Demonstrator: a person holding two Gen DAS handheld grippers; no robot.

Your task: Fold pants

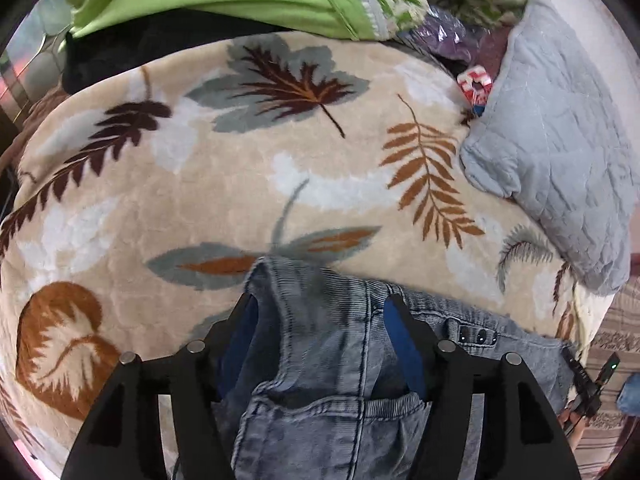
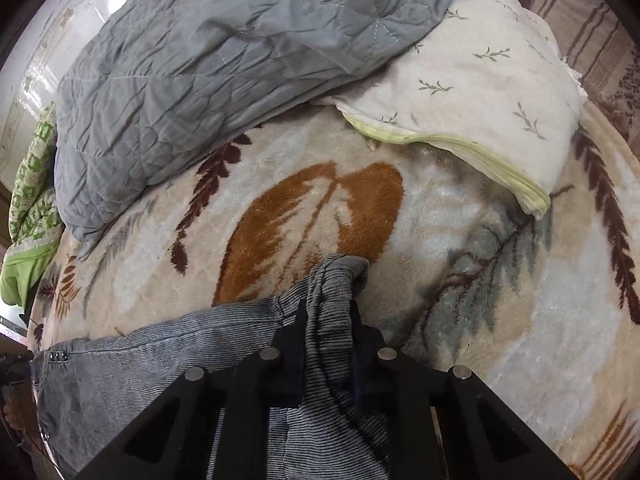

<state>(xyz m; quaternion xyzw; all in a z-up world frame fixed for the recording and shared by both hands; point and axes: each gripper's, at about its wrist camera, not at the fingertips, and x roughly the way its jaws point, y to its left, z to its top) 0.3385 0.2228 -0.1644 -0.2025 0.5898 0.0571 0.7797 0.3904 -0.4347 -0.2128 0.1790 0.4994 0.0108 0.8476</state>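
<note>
Two views of pants (image 1: 320, 360): back pocket (image 1: 332, 408) left-only, bunched hem (image 2: 340, 276) right-only.

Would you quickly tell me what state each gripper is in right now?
Left gripper: open, pants between its jaws, not pinched.
Right gripper: shut on a bunched fold of the pants.

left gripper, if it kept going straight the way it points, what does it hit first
Most likely the pants, already lying between the open left gripper fingers, then the leaf-print blanket beneath; depth is uncertain.
</note>
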